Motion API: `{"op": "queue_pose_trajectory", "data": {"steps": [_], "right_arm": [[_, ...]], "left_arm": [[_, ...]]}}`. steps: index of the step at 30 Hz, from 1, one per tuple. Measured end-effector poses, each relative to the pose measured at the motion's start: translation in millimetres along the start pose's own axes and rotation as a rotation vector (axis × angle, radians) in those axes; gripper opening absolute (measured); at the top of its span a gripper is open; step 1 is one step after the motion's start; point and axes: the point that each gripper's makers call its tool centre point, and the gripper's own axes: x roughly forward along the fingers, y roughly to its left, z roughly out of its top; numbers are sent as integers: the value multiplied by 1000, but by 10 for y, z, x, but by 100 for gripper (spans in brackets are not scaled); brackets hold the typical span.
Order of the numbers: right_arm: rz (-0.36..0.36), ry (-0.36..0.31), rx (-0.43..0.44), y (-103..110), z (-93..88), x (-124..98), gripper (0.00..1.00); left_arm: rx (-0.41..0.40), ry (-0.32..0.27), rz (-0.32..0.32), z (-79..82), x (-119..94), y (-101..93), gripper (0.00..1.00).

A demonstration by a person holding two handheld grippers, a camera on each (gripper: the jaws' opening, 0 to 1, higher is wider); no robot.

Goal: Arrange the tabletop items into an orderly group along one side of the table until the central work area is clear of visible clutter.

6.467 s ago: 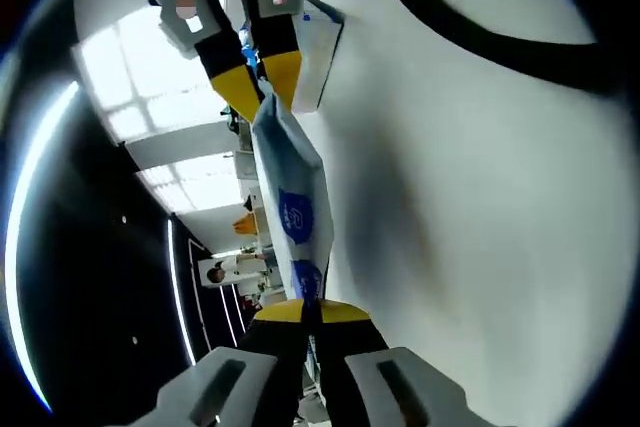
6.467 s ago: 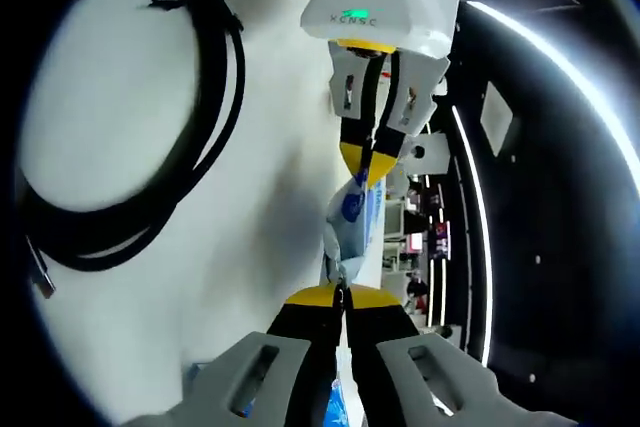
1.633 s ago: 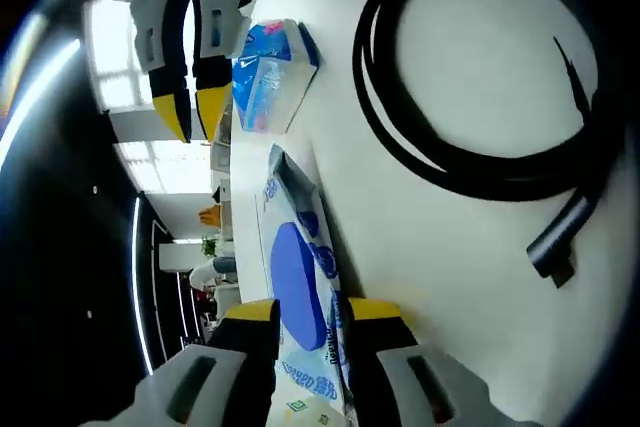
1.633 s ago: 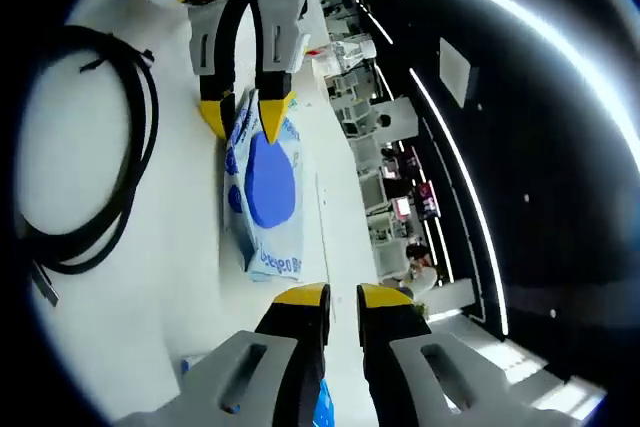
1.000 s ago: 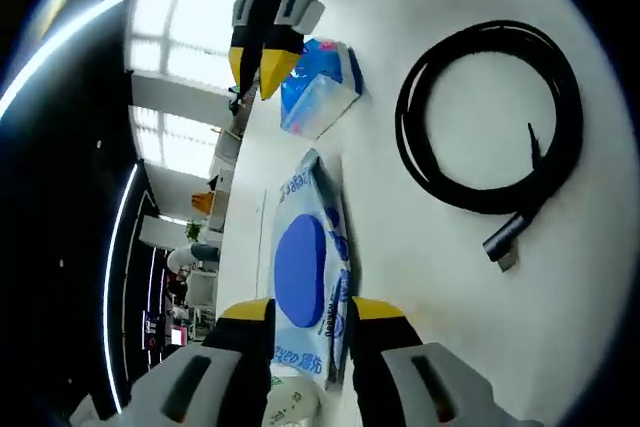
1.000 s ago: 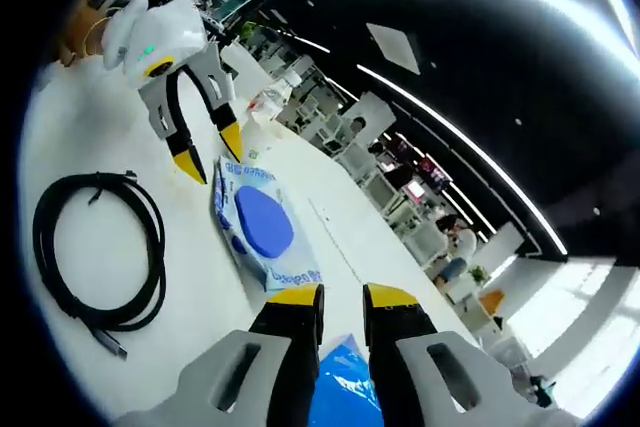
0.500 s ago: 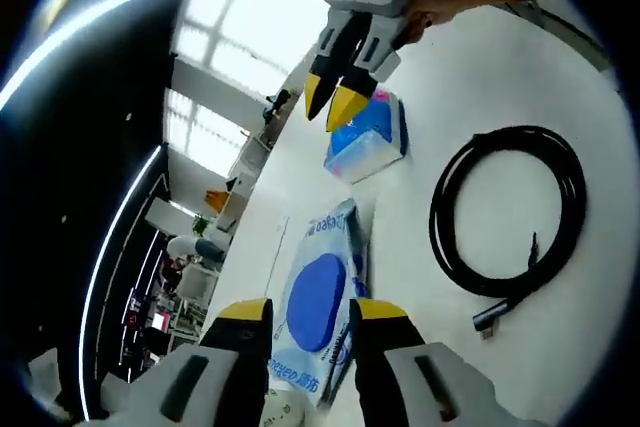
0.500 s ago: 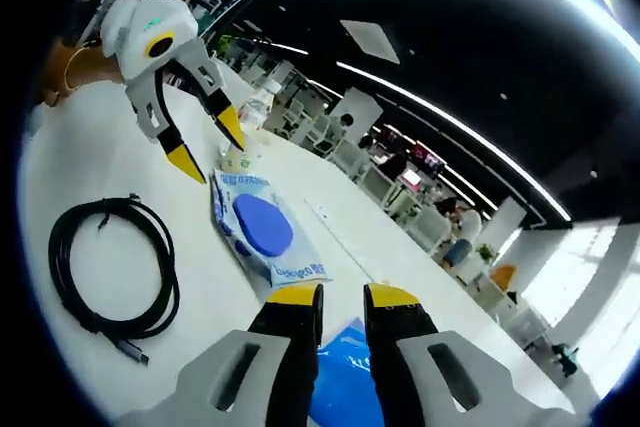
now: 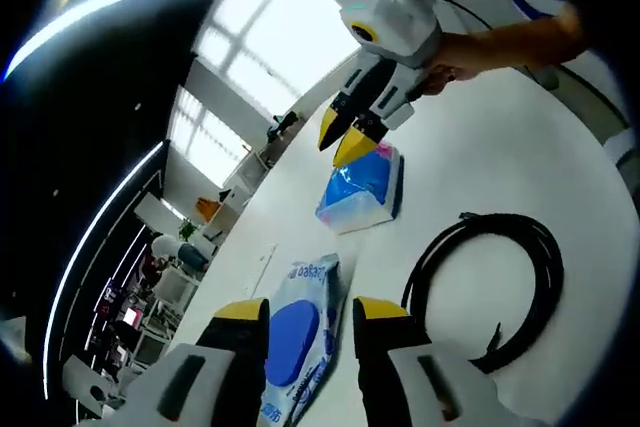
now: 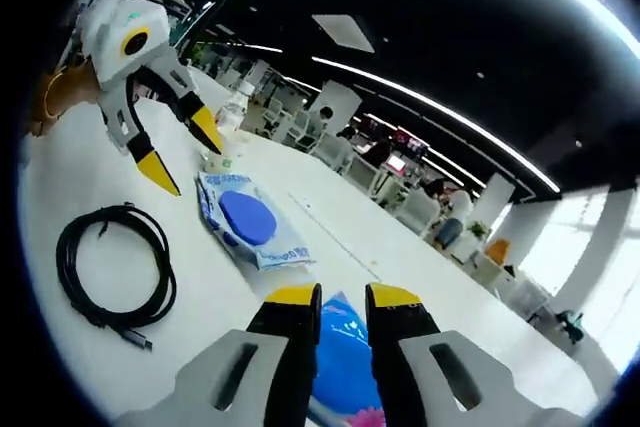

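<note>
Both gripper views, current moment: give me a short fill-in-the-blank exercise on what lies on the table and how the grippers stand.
1. The coiled cable on the table is ____ in colour.
2. The flat wipes pack has a big blue ____ on its top.
3. The left gripper hangs above the table with its jaws ____.
4. The right gripper hovers over the ____ tissue pack.

Missing words: black; oval; open; blue

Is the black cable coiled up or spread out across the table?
Coiled. The black cable lies in a loose round loop on the white table, its plug end sticking out of the loop, beside the flat wipes pack.
</note>
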Motion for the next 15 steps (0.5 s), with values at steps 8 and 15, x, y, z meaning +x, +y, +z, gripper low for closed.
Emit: {"op": "queue_pose_trajectory", "data": {"steps": [8, 15], "right_arm": [[-16, 14, 87, -122, -140, -134, 21], [-39, 24, 104, -187, -245, -229, 21]], "left_arm": [[-50, -3, -54, 110, 138, -211, 33], [-91, -7, -66, 156, 197, -287, 34]]}}
